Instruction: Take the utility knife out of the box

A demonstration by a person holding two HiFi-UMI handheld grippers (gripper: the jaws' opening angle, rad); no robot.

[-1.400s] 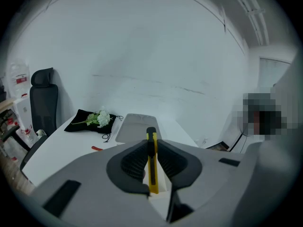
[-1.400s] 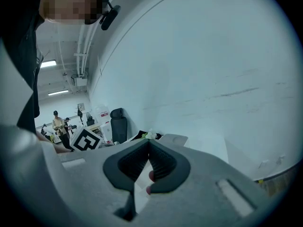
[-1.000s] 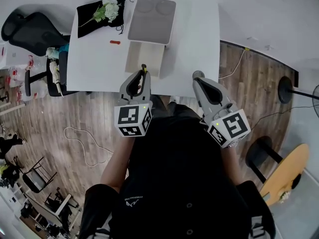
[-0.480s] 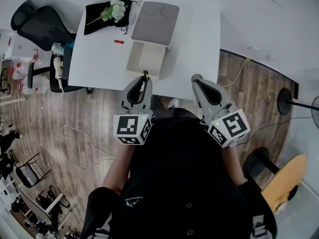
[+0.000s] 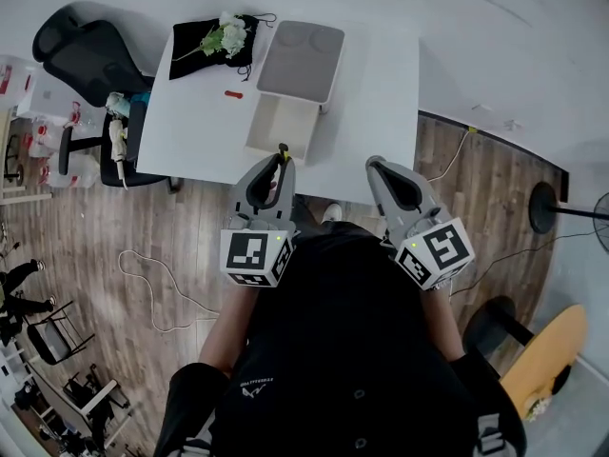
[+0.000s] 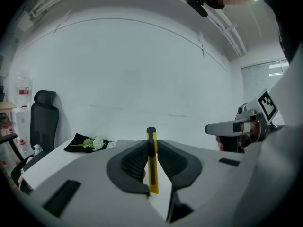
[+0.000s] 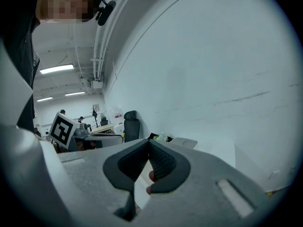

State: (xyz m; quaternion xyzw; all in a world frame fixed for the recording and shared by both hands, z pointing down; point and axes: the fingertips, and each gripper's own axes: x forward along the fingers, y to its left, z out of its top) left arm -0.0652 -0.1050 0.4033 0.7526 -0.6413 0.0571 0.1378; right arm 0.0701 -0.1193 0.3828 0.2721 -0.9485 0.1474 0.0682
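Knife [image 6: 152,162] position is what matters here: it sits pinched between the pads of my left tongs [image 6: 151,144], which are closed to a narrow gap on its thin yellow body. In the left gripper view its long axis runs up and down across the pads, with the black end poking out above them. From the head view the knife is clear of the box [image 5: 281,129] and hangs at the near edge of the counter [image 5: 371,93]. The open box lies just beyond the tip of my left tongs, on the far side, with its grey lid [image 5: 300,49] farther off again. My right tongs [image 7: 149,143] are level with the left ones and well apart to the right. Their pads meet at the tip with nothing between them. I judge the taking-out as good as done, so the next move falls to the left hand. The bare counter to the right of the box, or the strip to its left near the small red thing [image 5: 233,93], looks the easiest place to lay the knife flat.
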